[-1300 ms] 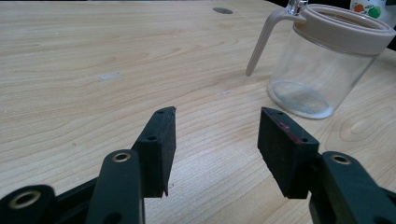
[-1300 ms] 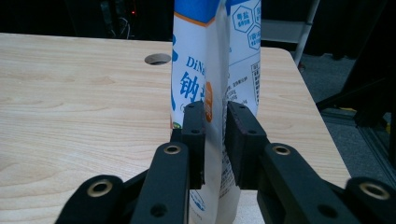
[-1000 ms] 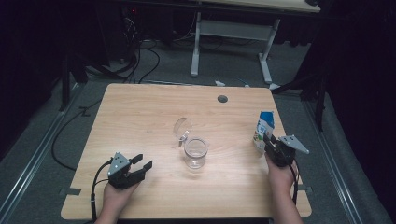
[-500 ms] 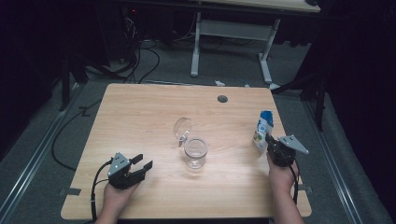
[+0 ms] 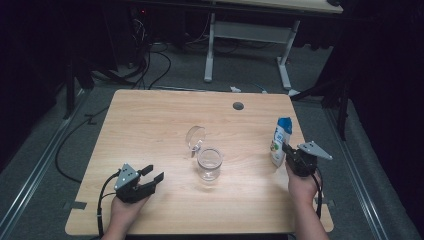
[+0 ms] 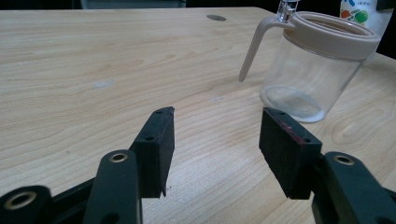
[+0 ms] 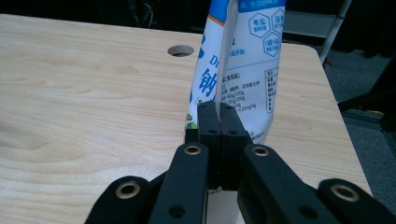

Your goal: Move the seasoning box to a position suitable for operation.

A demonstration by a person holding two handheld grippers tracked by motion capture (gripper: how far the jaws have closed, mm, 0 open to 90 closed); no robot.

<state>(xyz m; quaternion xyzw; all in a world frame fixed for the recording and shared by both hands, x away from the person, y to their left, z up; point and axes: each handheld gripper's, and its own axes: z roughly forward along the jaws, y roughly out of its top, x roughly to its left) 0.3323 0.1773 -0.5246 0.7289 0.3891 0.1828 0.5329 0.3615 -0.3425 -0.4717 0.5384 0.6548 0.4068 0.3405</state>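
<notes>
Pinching the blue-and-white paper pouch (image 7: 243, 60), the right gripper (image 7: 218, 116) has just closed its jaws flat on the pouch's edge. Left gripper (image 6: 215, 140) waits wide apart, empty. Next, probably, carrying the pouch to the clear glass jar (image 5: 209, 163) to pour, kept upright.

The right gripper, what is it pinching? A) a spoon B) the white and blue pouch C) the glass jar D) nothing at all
B: in the right gripper view the right gripper has its jaws pressed together on a fold of the white and blue pouch, which stands near the table's right edge, away from the glass jar.
</notes>
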